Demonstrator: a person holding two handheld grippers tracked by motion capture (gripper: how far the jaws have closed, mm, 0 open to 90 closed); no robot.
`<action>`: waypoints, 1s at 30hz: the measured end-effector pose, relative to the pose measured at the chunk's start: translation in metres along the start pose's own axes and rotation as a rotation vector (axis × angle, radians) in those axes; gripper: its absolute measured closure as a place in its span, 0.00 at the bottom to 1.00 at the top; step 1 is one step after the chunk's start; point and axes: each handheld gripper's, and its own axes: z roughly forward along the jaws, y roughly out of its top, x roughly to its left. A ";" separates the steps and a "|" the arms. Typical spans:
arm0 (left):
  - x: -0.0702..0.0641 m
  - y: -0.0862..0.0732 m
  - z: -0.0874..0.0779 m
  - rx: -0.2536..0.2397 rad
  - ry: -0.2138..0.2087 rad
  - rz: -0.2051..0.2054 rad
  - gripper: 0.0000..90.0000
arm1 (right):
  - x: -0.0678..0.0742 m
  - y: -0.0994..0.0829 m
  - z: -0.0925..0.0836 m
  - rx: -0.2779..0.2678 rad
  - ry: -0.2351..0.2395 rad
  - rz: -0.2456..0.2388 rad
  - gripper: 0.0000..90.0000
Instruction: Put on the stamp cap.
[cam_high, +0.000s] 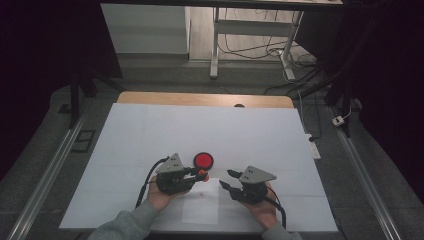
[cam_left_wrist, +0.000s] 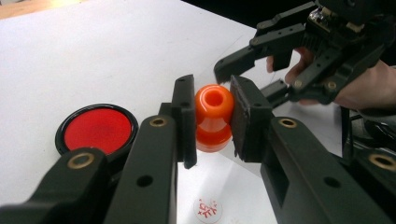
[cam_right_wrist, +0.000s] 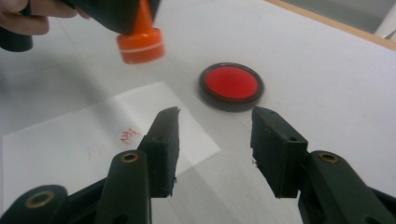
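A dim room surrounds a bench (cam_high: 150, 130) covered in white, with a wooden edge showing at the top centre of the high view and desk legs and loose cables on the floor beyond.

Low in the centre of that view, your left hand-held gripper (cam_high: 201, 174) is clamped on an orange stamp (cam_high: 202, 174). In the left gripper view the stamp (cam_left_wrist: 214, 116) sits between the two black pads, gripped at its knobbed handle, its hollow top facing the camera. You hold it by the handle so the flat printing face stays free; in the right gripper view that face hangs at the upper left, tilted and lifted off the surface.

Below it lies a white sheet of paper (cam_high: 200, 207), bottom centre of the high view. A round red stamped mark (cam_right_wrist: 127, 136) is on the sheet, left of centre in the right gripper view.

Your right hand-held gripper (cam_high: 225, 179) sits just right of centre, its jaws standing moderately apart with nothing between them. In the right gripper view only paper and bench show in the gap.

A round red ink pad (cam_high: 203, 160) in a black rim rests on the bench just above the stamp, close to the paper's far edge. It is the nearest thing in the way of your left hand; the right hand-held gripper, pointing in from the right, crowds the stamp's other side.
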 end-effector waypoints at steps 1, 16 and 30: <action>0.001 0.000 -0.001 0.004 0.000 -0.002 0.81 | -0.001 -0.001 -0.002 -0.001 -0.004 0.002 0.56; 0.017 0.004 -0.015 0.010 0.044 -0.034 0.81 | -0.034 -0.022 -0.050 -0.005 -0.118 0.058 0.52; 0.032 0.001 -0.020 0.032 0.082 -0.059 0.81 | -0.047 -0.031 -0.071 -0.004 -0.162 0.087 0.52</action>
